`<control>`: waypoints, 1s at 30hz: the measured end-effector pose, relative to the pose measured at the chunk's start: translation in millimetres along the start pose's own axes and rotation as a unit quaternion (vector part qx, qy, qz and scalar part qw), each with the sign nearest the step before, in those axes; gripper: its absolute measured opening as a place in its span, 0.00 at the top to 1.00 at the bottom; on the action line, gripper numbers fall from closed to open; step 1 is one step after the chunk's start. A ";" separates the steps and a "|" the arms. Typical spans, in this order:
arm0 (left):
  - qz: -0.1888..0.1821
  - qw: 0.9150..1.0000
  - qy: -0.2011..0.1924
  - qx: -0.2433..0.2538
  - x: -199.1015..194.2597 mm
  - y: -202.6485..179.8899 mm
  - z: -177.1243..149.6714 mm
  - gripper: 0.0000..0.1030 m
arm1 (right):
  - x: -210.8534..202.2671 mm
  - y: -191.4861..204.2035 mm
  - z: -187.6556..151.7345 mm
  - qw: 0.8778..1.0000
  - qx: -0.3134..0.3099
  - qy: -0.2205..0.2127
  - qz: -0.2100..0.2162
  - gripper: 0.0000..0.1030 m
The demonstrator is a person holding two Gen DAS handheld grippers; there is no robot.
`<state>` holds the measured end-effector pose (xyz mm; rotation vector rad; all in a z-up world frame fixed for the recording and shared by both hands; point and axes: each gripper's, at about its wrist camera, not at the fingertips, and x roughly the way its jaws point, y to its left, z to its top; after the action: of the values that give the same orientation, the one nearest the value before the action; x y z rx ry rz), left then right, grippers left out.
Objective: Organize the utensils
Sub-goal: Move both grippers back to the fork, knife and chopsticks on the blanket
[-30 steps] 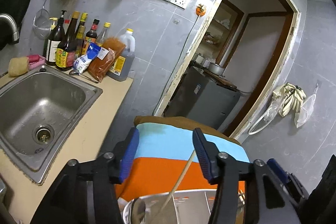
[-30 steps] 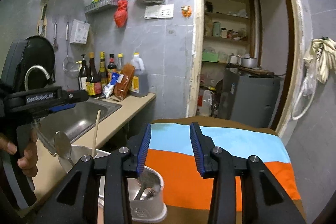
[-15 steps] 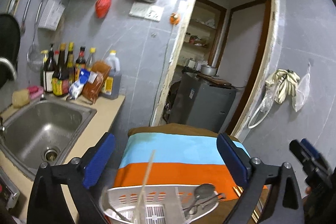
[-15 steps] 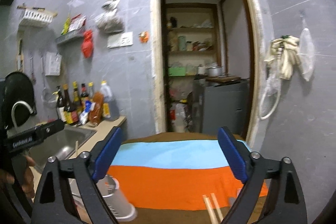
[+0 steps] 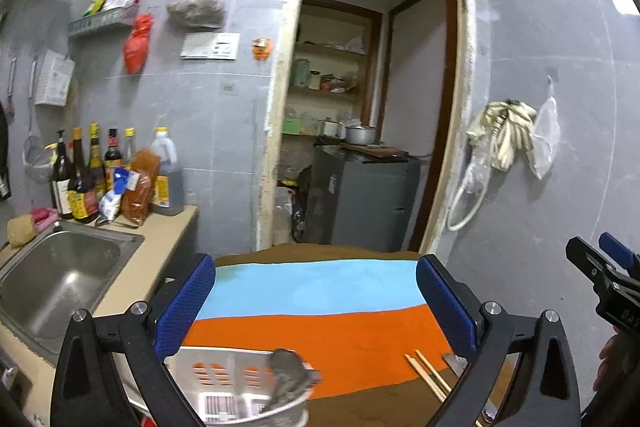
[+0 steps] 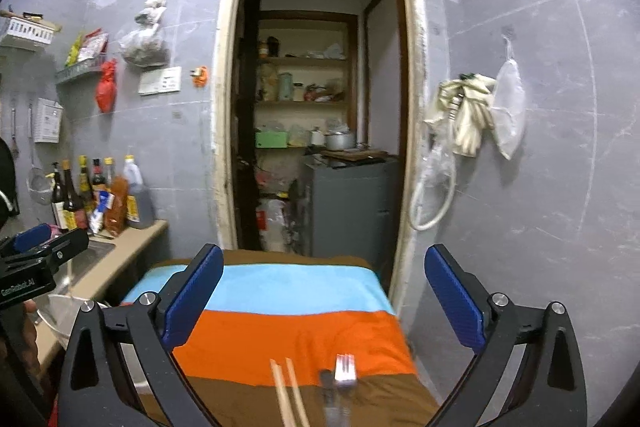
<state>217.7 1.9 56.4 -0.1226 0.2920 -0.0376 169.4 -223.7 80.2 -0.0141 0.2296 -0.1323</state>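
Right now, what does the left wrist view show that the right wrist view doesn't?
Only the left wrist view shows the white utensil holder with a spoon standing in it, and the whole sink. Only the right wrist view shows the fork lying on the striped cloth. Both show the chopsticks on that cloth, the bottles on the counter, and the doorway. Each gripper's jaws, just opened wide, hold nothing.

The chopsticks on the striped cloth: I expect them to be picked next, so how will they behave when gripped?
The chopsticks look thin and stiff, probably light. Lying close together on soft cloth, they may roll or split apart when pinched.
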 end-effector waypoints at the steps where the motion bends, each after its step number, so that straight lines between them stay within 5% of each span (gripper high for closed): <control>1: -0.003 1.000 0.002 0.002 1.5 -5.8 -1.8 0.02 | -0.4 -6.4 -1.6 1.000 0.001 0.002 -0.004 0.04; 19: -0.037 0.995 0.094 0.012 63.5 -89.7 -76.9 0.02 | 54.1 -92.1 -63.3 0.996 -0.004 0.085 0.020 0.04; 30: -0.052 0.977 0.205 -0.016 117.6 -96.0 -119.4 0.02 | 120.9 -117.4 -132.2 0.982 0.039 0.174 0.061 0.04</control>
<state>293.8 -113.5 -78.4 -0.1628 0.6984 -0.1622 240.9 -355.9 -72.4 0.1020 0.5741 -0.0197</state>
